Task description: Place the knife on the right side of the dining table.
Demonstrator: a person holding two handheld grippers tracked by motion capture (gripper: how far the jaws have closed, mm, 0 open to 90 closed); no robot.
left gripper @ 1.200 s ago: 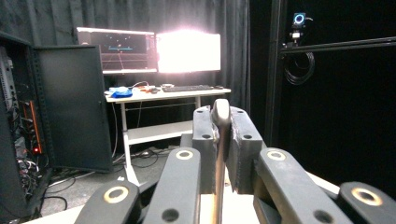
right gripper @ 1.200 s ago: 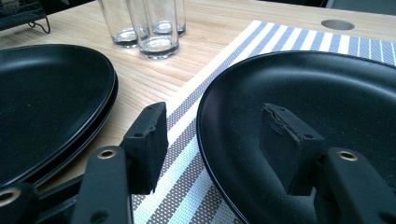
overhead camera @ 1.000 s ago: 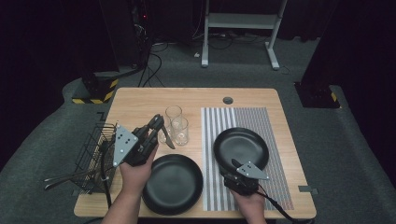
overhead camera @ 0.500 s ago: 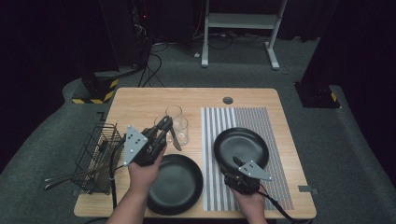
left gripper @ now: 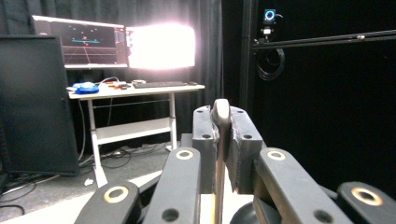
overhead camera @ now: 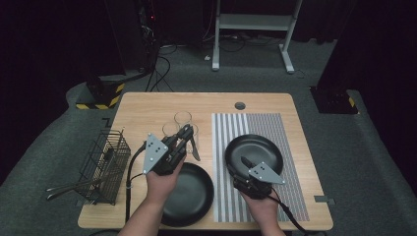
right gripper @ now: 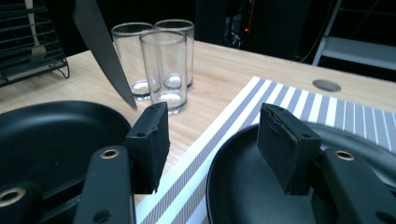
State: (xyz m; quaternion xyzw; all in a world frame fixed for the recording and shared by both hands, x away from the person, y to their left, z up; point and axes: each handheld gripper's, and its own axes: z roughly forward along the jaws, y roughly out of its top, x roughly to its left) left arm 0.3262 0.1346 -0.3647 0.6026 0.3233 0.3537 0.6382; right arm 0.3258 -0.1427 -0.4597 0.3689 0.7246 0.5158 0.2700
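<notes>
Two black plates on the table: one (overhead camera: 189, 194) on bare wood nr the person, the other (overhead camera: 255, 152) on the striped mat (overhead camera: 275, 128). L gripper (overhead camera: 187, 132) was clamped on a knife (overhead camera: 193, 147) by the handle, blade hanging down over the gap betw the near plate & the glasses (overhead camera: 179, 125) — prob carried that way to keep the point clear of both. R gripper (right gripper: 212, 140) hovered over the mat plate's near rim, jaws apart w/ nothing betw them, just been narrowing. Wire basket (overhead camera: 105, 164) w/ cutlery sat at the table's left edge
</notes>
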